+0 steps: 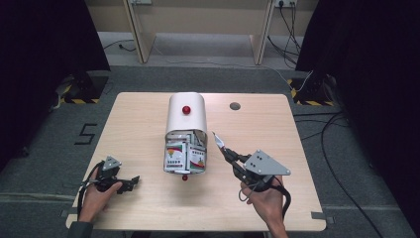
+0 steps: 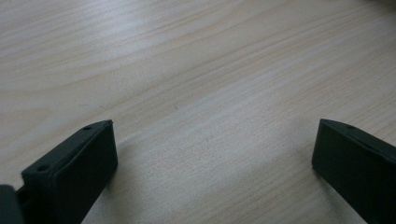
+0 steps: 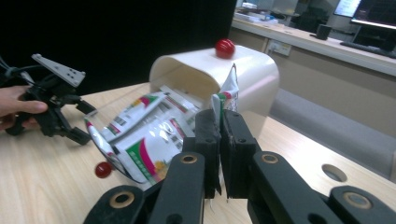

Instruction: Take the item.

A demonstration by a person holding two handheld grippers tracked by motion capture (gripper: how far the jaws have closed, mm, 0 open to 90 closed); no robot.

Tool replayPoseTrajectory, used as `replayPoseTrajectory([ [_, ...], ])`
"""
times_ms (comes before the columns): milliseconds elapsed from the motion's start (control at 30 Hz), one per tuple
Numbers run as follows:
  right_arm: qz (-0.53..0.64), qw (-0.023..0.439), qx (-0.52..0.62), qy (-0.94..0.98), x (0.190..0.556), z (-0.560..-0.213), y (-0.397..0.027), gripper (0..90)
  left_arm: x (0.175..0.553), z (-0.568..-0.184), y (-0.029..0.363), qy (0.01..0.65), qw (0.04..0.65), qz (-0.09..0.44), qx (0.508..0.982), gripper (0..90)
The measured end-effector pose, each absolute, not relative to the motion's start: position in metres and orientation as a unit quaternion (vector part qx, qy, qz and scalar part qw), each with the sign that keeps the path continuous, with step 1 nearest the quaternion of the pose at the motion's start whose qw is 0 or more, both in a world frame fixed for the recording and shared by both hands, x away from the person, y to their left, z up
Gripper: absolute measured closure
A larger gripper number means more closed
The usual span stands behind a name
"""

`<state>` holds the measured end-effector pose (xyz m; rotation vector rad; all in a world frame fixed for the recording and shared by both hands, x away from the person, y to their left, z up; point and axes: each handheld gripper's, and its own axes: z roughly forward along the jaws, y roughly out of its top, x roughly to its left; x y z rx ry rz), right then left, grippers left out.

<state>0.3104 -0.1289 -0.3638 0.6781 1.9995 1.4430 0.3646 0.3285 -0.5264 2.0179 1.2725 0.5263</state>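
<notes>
- The left gripper (image 1: 130, 183) is rested near left on the wooden table (image 1: 277, 119), jaws apart and empty, clear of the work.
- A sachet (image 3: 227, 91) is pinched by the closed right gripper (image 3: 220, 122), lifted right of the box.
- The white bread box (image 1: 185, 116) lies centre, shutter raised, giving access to the sachets (image 1: 184, 156) inside.

Soft, even light from above falls on my pale wooden table (image 1: 148, 198) in the high view, while the dark curtains at both sides stay almost black. My left claw's own camera shows a pale shine on the wood near the top, and its two black jaws look soft and blurry with faint shadows beside them. In my right claw's view the black jaws up close are sharp, the white curved plastic cover (image 3: 254, 70) shines a little, and the room far behind is fuzzy.
</notes>
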Motion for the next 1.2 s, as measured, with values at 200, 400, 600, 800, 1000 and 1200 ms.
replayPoseTrajectory([
  [200, 0.530, 0.292, 0.272, 0.748, 0.322, -0.374, -0.140, 86.7, 0.365, -0.526, 0.328, 0.489, 0.342, 0.202, 0.776, 0.0],
  [400, 0.518, 0.290, 0.290, 0.751, 0.333, -0.385, -0.146, 86.7, 0.365, -0.526, 0.328, 0.490, 0.342, 0.202, 0.776, 0.0],
  [600, 0.508, 0.289, 0.306, 0.752, 0.342, -0.394, -0.151, 86.7, 0.365, -0.526, 0.328, 0.490, 0.342, 0.202, 0.776, 0.0],
  [800, 0.495, 0.289, 0.325, 0.752, 0.350, -0.402, -0.160, 86.7, 0.365, -0.526, 0.328, 0.490, 0.342, 0.202, 0.776, 0.0],
  [1000, 0.487, 0.287, 0.340, 0.751, 0.358, -0.410, -0.168, 86.7, 0.365, -0.526, 0.328, 0.490, 0.342, 0.202, 0.776, 0.0],
  [1200, 0.470, 0.284, 0.356, 0.756, 0.366, -0.423, -0.173, 86.7, 0.365, -0.526, 0.328, 0.490, 0.342, 0.202, 0.776, 0.0],
])
